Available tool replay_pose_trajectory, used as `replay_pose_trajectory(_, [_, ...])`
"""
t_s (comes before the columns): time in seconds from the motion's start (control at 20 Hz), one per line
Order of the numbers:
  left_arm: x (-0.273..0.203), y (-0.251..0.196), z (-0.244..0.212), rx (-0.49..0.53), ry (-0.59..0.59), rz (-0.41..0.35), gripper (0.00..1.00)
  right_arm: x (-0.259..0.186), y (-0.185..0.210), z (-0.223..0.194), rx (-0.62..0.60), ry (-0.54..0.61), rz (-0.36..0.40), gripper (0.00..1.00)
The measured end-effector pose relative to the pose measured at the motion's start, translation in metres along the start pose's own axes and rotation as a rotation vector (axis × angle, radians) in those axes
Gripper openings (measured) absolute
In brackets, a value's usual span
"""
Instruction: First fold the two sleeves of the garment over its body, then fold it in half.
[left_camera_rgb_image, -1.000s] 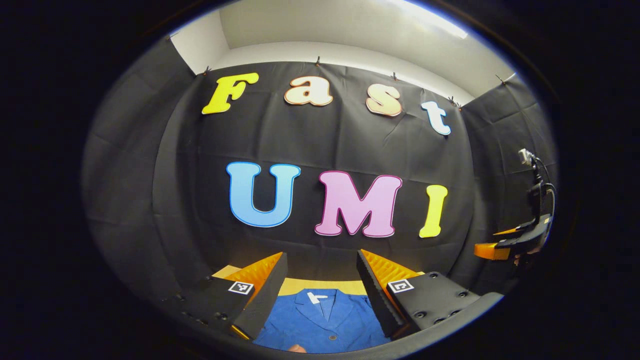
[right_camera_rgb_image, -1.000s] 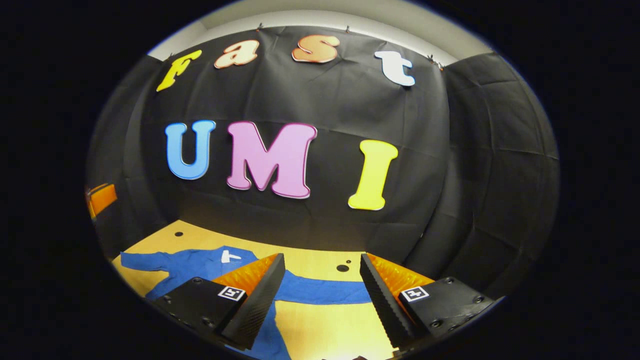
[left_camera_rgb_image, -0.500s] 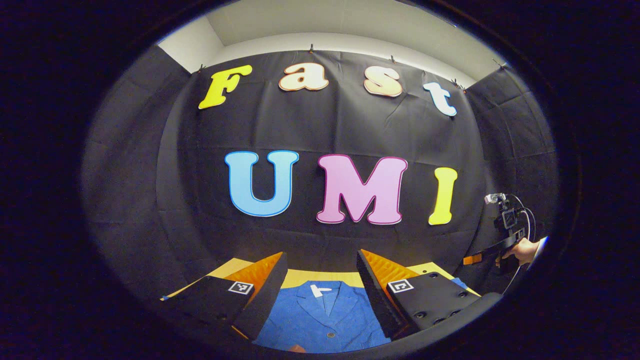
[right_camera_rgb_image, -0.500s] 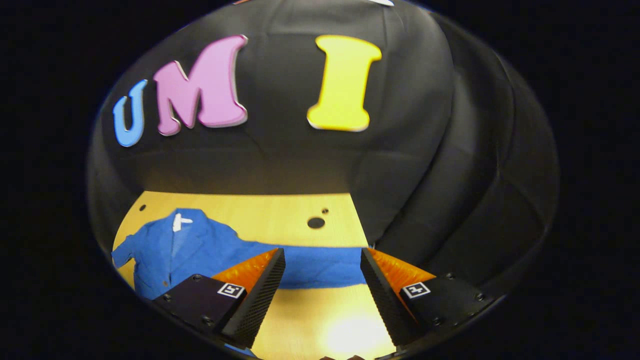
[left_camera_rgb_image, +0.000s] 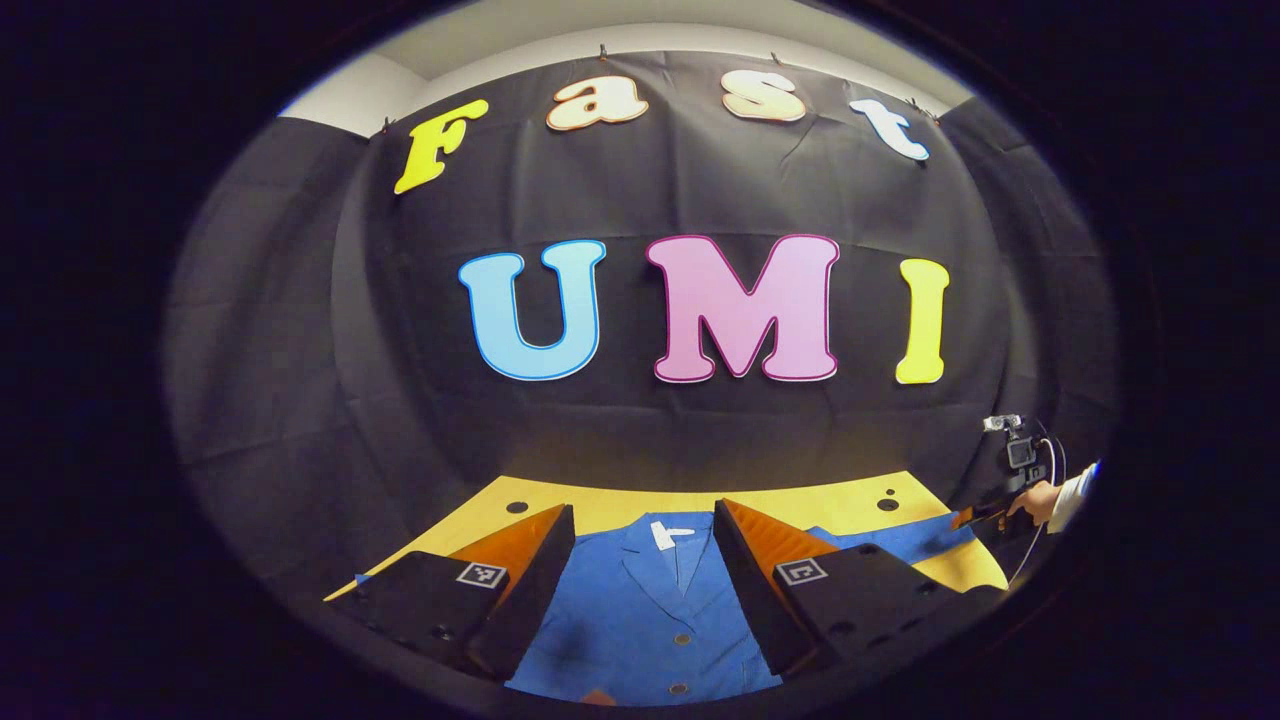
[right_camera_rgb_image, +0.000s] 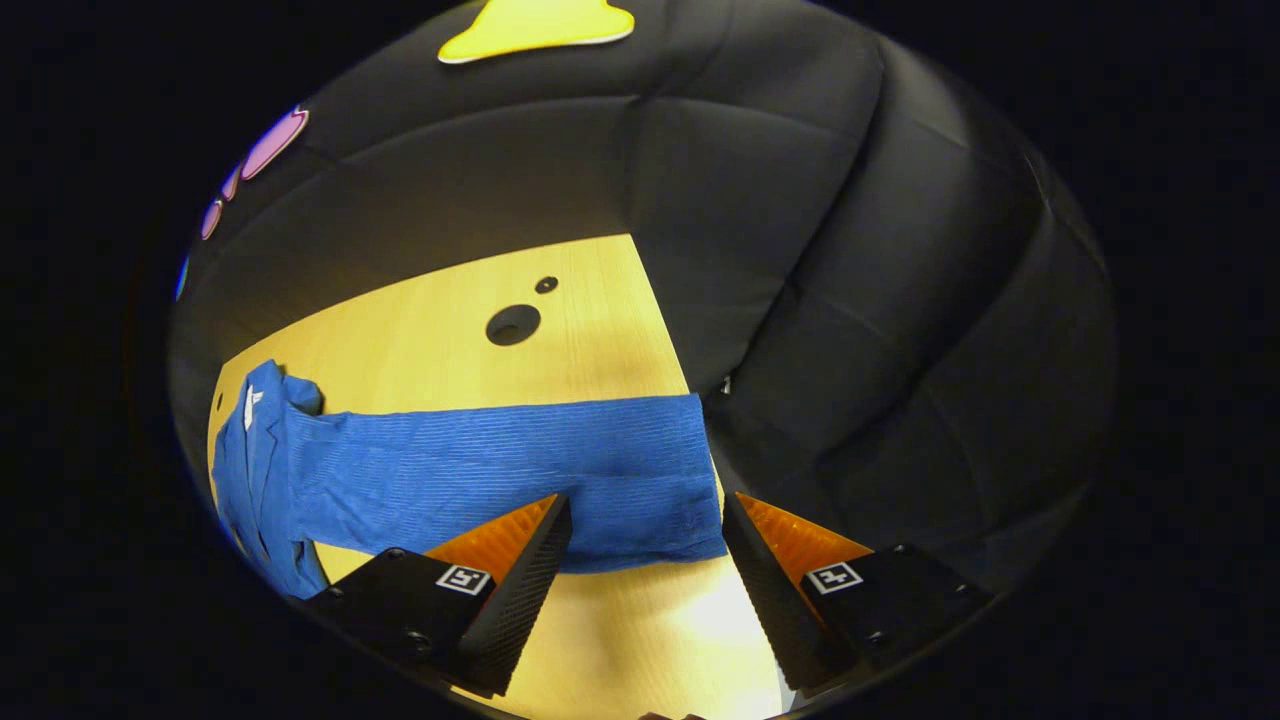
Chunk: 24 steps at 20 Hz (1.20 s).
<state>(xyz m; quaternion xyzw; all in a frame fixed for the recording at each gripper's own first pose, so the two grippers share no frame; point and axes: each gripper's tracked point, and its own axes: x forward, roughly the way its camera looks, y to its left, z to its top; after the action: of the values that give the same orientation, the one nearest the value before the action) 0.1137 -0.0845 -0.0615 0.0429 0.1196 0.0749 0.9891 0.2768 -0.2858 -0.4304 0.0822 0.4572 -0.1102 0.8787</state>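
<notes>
While nothing is gripped yet, I read both tools as staged for the first sleeve fold. On my left, the left gripper (left_camera_rgb_image: 640, 590) hangs above the chest of the blue garment (left_camera_rgb_image: 640, 620), which lies flat and face up on the wooden table (left_camera_rgb_image: 600, 495), collar toward the booth wall; its jaws stand apart with the collar and button line between them, touching nothing, and I judge it waits there to steady the body. Moving right, one long sleeve (right_camera_rgb_image: 500, 470) stretches straight out across the table, its cuff ending just beside the table's far edge. The right gripper (right_camera_rgb_image: 645, 550) is angled down at that cuff, jaws spread wide and empty, the cuff's end lying between them, so closing there would take the cloth. Neither sleeve is folded over yet.
</notes>
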Motion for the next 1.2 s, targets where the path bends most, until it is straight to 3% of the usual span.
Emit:
replay_pose_trajectory(0.3, [0.004, -0.021, 0.012, 0.067, -0.025, -0.009, 0.80, 0.027, -0.004, -0.023, 0.018, 0.076, 0.001, 0.98])
replay_pose_trajectory(0.5, [0.002, -0.021, 0.001, 0.056, 0.003, -0.003, 0.82, 0.026, -0.003, -0.020, 0.051, 0.064, 0.024, 0.91])
replay_pose_trajectory(0.7, [-0.005, -0.014, -0.002, 0.054, 0.009, 0.016, 0.82, 0.023, 0.004, -0.020, 0.050, 0.068, 0.037, 0.12])
replay_pose_trajectory(0.8, [-0.009, -0.007, -0.006, 0.066, 0.013, 0.035, 0.82, 0.021, 0.008, -0.018, -0.009, 0.058, 0.040, 0.05])
replay_pose_trajectory(1.0, [-0.022, 0.005, -0.016, 0.020, 0.019, 0.053, 0.82, -0.006, 0.040, 0.004, -0.107, -0.041, 0.046, 0.05])
replay_pose_trajectory(1.2, [-0.037, 0.032, -0.024, -0.042, 0.006, 0.024, 0.82, -0.066, 0.092, 0.040, -0.067, -0.146, 0.079, 0.05])
